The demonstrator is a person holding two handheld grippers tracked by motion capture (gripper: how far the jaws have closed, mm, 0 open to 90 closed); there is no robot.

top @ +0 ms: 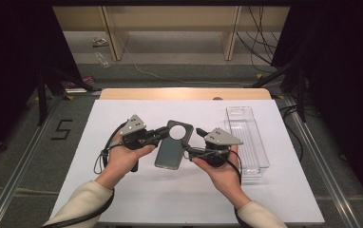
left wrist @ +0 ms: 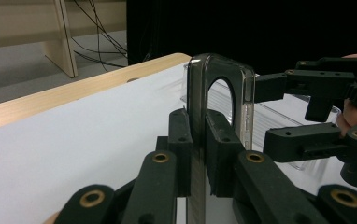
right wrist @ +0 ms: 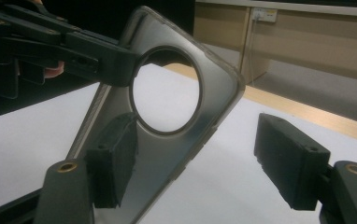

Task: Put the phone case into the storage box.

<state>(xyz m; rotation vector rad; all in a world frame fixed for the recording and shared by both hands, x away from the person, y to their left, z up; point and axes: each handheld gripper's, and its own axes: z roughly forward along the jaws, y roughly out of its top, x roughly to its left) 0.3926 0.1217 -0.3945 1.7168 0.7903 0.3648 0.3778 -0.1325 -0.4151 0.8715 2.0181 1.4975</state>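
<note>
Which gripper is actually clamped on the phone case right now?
The left gripper: its pads pinch the clear phone case edge. The right gripper stands open, one pad well clear.

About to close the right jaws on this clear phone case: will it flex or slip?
The phone case looks thin and see-through, probably soft, so it may bow under a squeeze. Its glossy surface could slip. The left gripper clamps one edge, which should steady it.

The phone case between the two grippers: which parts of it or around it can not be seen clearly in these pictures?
- Phone case, left gripper view: lower end hidden behind the left gripper.
- Phone case, right gripper view: bottom cut off by the frame edge.
- Right gripper: one pad sits behind the translucent case; contact unclear.
- Clear tray, high view: contents too faint to tell.
</note>
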